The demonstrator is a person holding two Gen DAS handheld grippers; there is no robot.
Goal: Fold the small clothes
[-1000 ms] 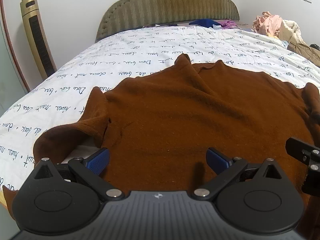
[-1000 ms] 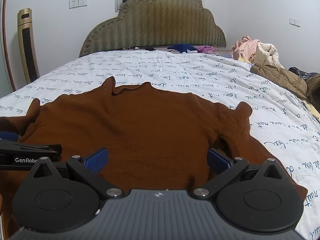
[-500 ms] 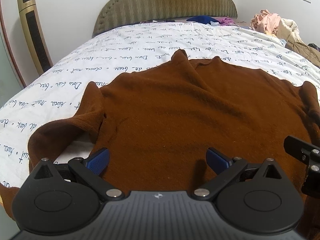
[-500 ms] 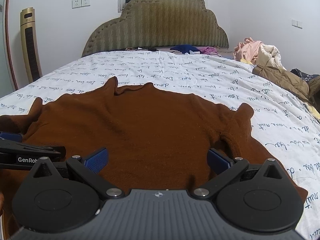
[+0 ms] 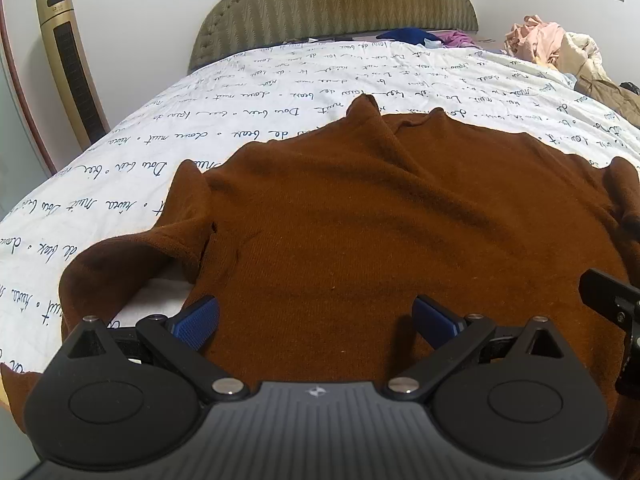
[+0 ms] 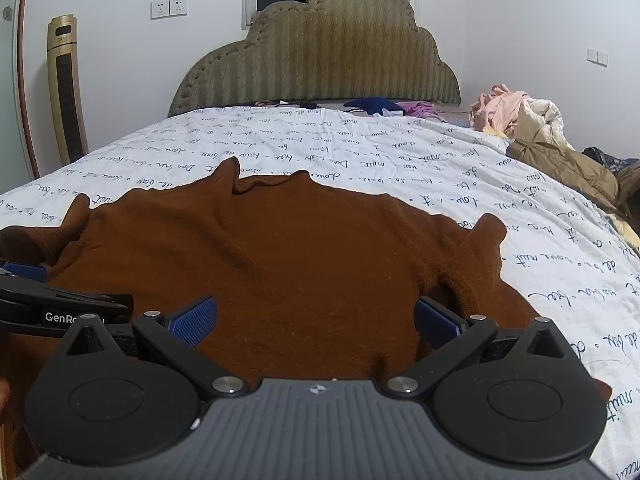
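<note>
Both my grippers barely shifted, left gripper (image 5: 316, 316) and right gripper (image 6: 316, 316) fingers spread over the brown sweater (image 5: 400, 232) hem, collar at 12 o'clock on bed (image 6: 360, 140).

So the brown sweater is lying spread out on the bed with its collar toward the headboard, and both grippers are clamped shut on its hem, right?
Not quite. The brown sweater does lie spread on the bed, collar toward the headboard, but both grippers are open. The left gripper in the left wrist view and the right gripper in the right wrist view have their fingers wide apart, holding nothing.
</note>
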